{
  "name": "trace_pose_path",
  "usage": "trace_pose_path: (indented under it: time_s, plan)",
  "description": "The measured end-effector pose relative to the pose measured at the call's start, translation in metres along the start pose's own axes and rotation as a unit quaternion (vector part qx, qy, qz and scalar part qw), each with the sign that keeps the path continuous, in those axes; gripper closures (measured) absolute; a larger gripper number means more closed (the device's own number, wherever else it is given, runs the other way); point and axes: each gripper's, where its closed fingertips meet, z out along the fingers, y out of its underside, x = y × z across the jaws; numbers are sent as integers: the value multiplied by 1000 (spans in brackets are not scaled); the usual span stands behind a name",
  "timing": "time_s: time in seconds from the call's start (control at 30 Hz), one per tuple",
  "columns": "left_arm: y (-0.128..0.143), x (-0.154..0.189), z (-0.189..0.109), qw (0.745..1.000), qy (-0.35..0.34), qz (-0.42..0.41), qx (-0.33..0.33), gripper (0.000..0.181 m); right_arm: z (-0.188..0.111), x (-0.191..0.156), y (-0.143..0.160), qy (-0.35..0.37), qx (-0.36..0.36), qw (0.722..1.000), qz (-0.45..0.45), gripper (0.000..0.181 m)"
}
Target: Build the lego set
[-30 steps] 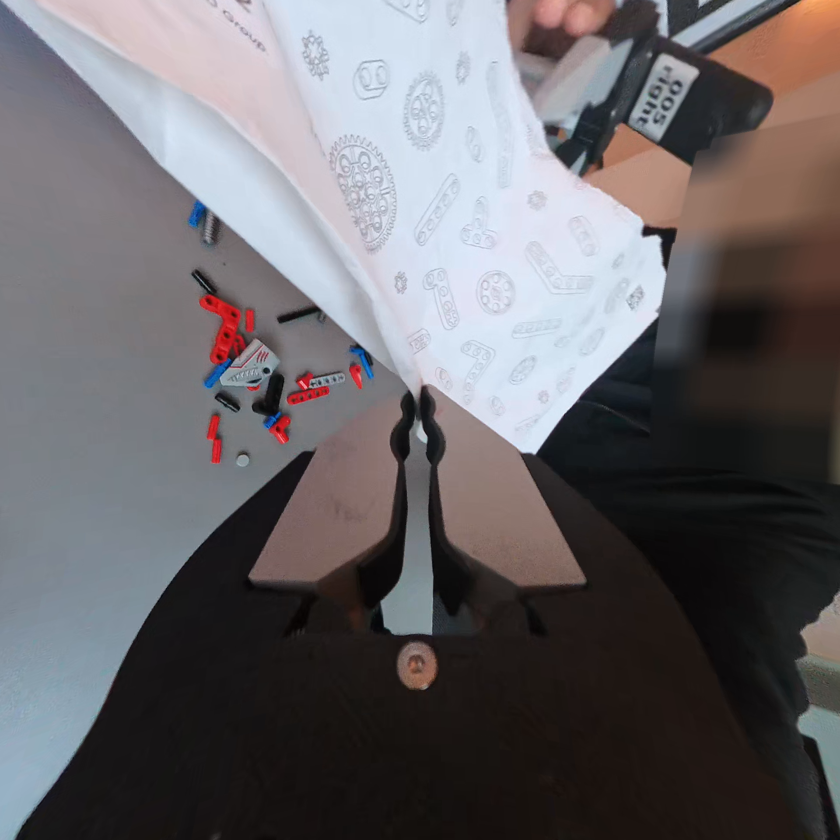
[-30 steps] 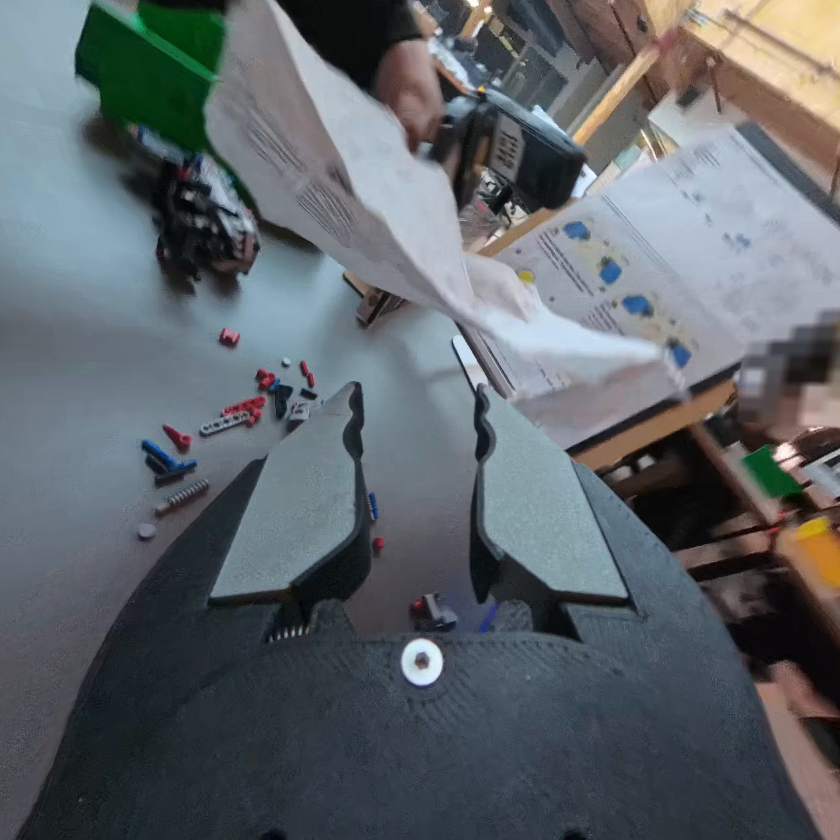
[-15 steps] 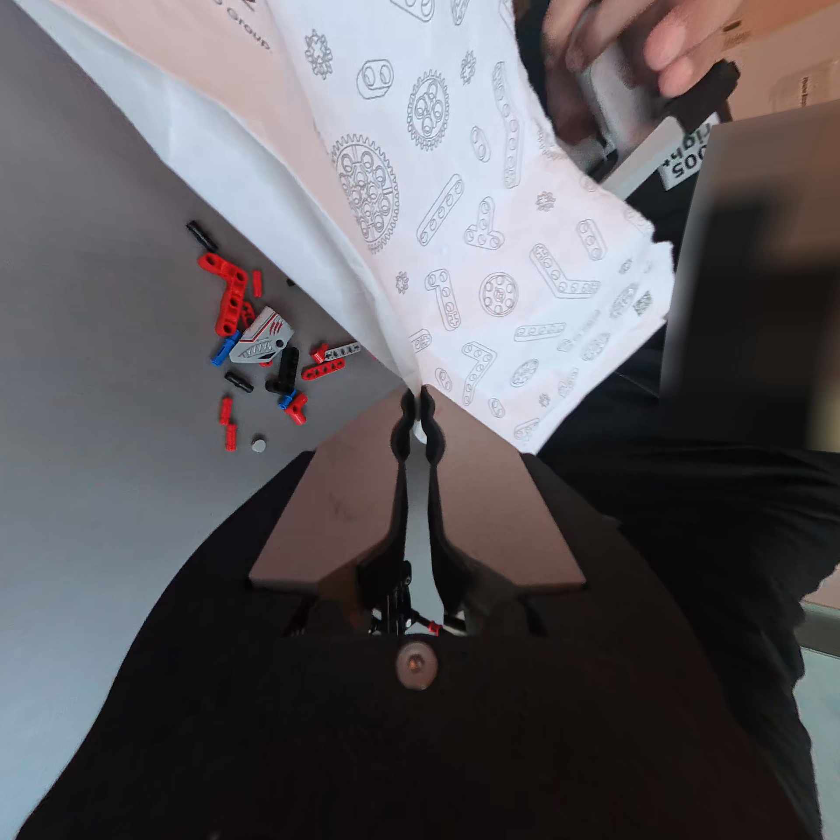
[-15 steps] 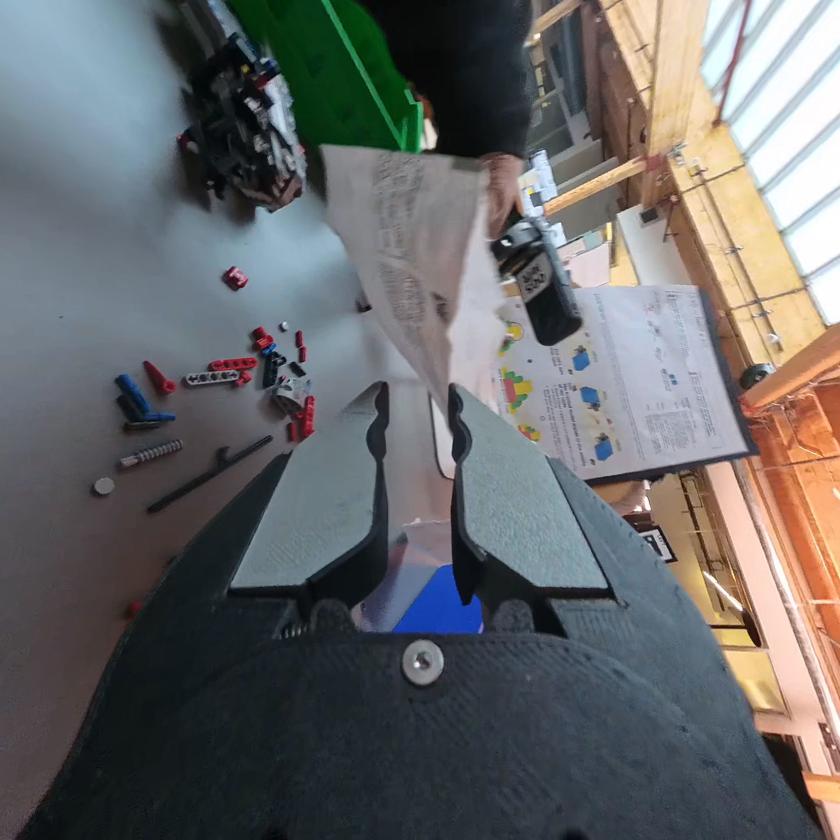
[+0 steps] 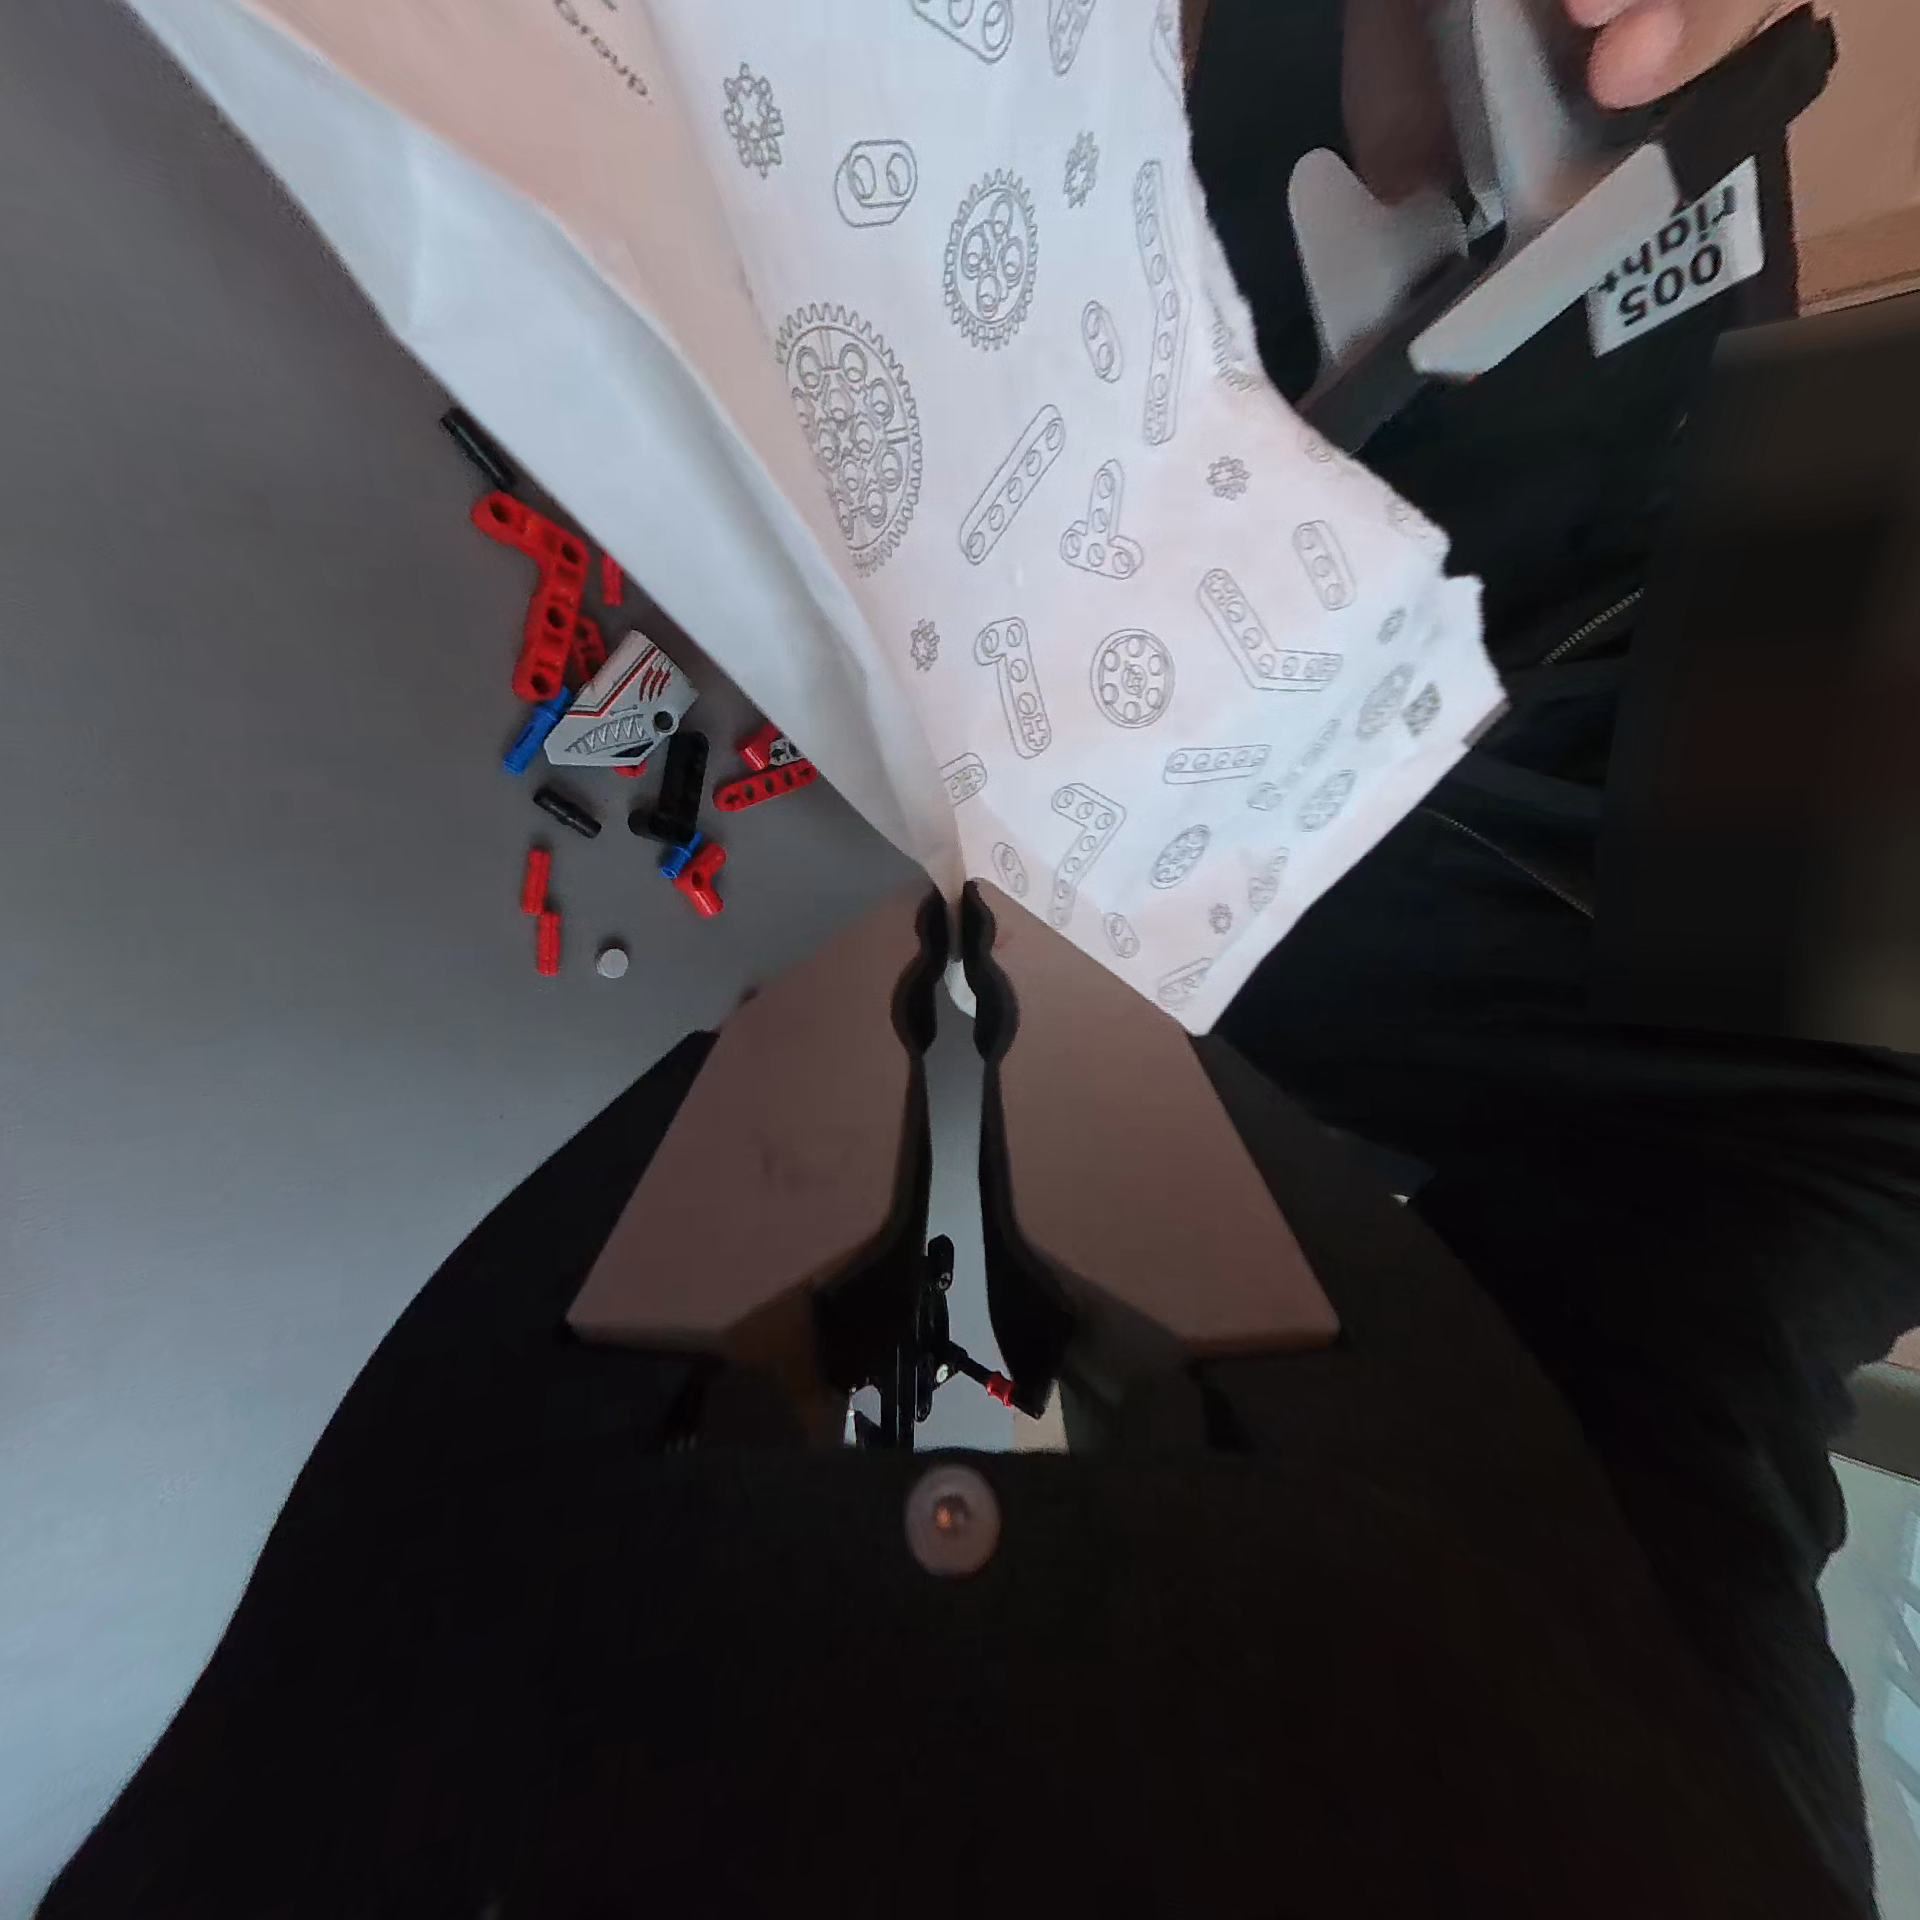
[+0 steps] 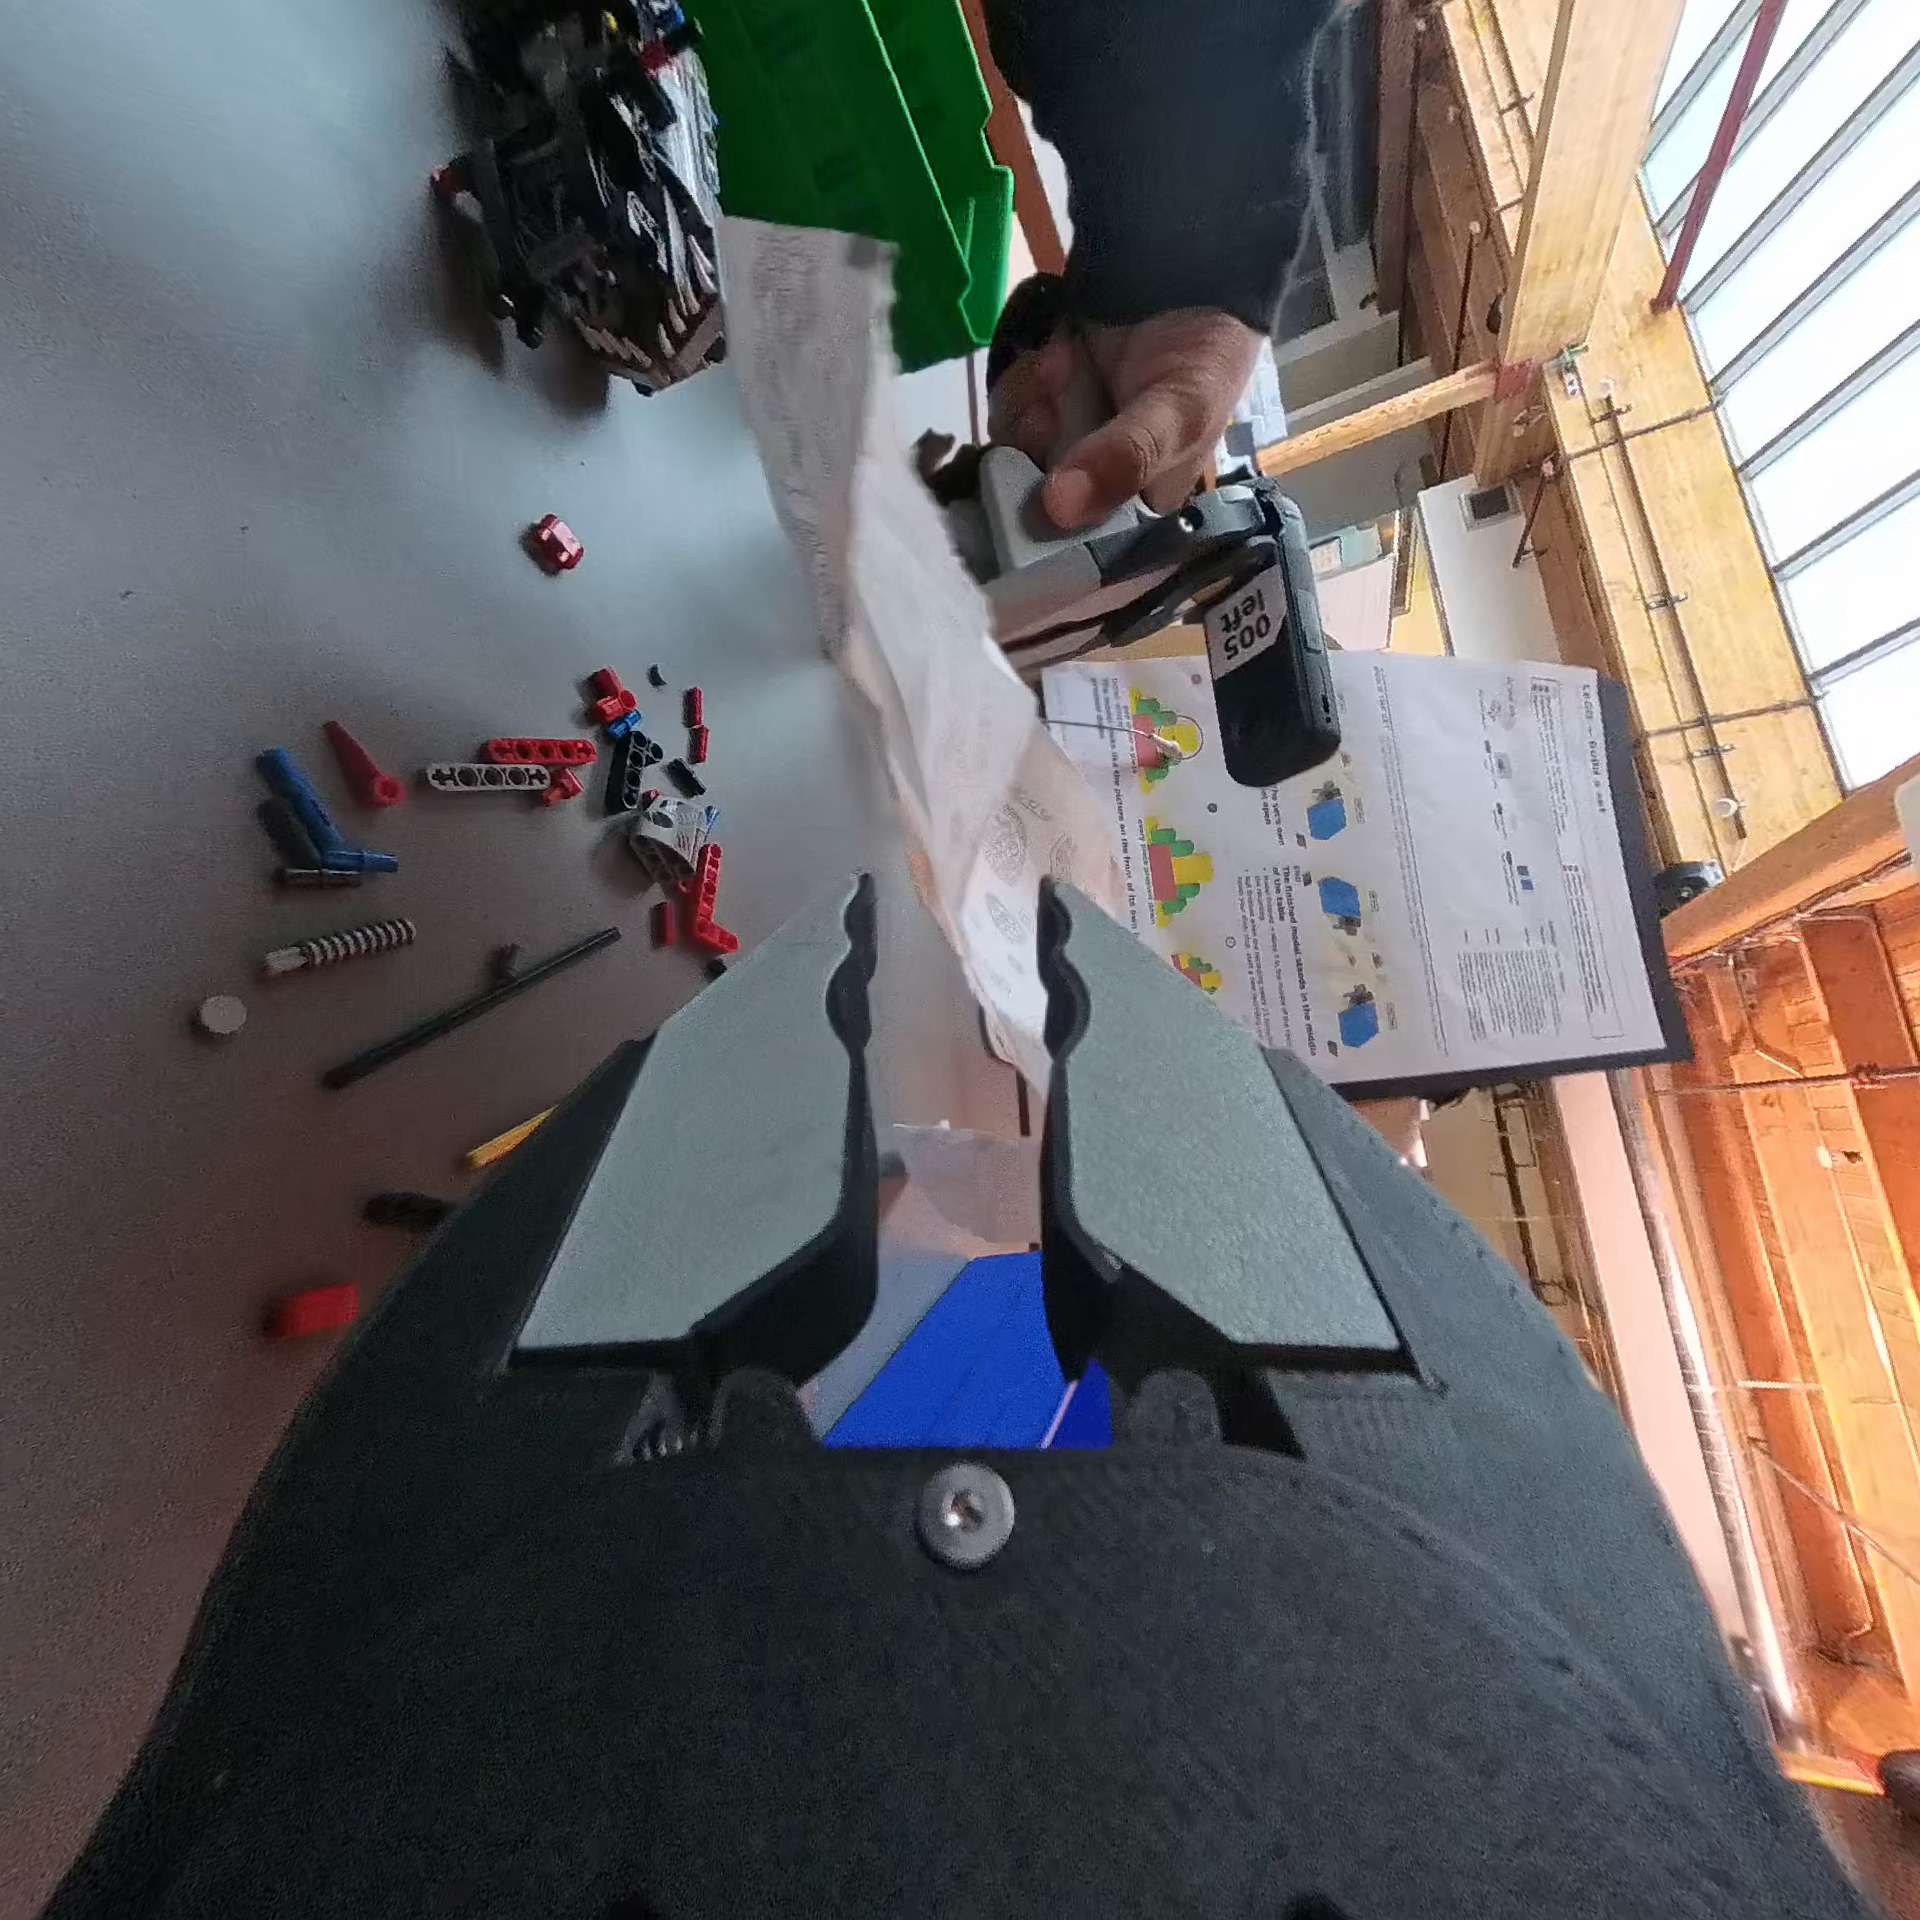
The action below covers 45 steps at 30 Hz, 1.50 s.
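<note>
My left gripper (image 5: pixel 954 904) is shut on the corner of a white paper bag (image 5: pixel 1039 468) printed with outlines of parts, and holds it up above the grey table (image 5: pixel 208 935). The bag's torn top edge is near the right gripper's body (image 5: pixel 1538 239). Loose red, blue, black and grey pieces (image 5: pixel 613 717) lie on the table below the bag. In the right wrist view, my right gripper (image 6: pixel 953 904) is open, with the hanging bag (image 6: pixel 935 675) just beyond its tips. A hand holds the left gripper (image 6: pixel 1143 582) behind the bag.
A partly built dark model (image 6: pixel 613 208) stands at the back beside a green bin (image 6: pixel 862 156). A printed instruction sheet on a clipboard (image 6: pixel 1455 862) lies to the right. A long black axle (image 6: pixel 468 1008), a spring (image 6: pixel 343 945) and scattered pieces (image 6: pixel 623 769) lie to the left. A blue object (image 6: pixel 977 1351) sits under the right gripper. Tip to tip, the grippers are about 12 cm apart.
My right gripper has rolled and moved up to the bag's hanging edge, its jaws narrower than a second ago. My left gripper keeps its hold on the bag.
</note>
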Motion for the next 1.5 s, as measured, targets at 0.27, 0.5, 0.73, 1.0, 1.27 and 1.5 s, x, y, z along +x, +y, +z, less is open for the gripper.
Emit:
trace_pose_path:
  time_s: [0.27, 0.5, 0.73, 1.0, 1.27, 1.5]
  plan:
    - [0, 1, 9, 1000, 8, 0, -9, 181, 16, -17, -10, -3, -9, 999, -47, 156]
    - [-40, -27, -21, 988, -99, -42, 115, 141, 38, -6, 3, 50, -64, 994, -78, 181]
    - [-64, 23, -36, 945, -272, 45, 177, 89, 83, 29, 53, 112, -191, 972, -75, 181]
    - [-59, -13, -22, 899, -423, 74, 87, 109, 129, 25, 59, 94, -214, 968, -90, 181]
    - [-59, -33, -28, 907, -381, 45, 175, 133, 139, 4, 63, 69, -220, 960, -160, 181]
    - [-50, -57, -25, 897, -393, 39, 200, 181, 149, -4, 58, 64, -210, 966, -135, 181]
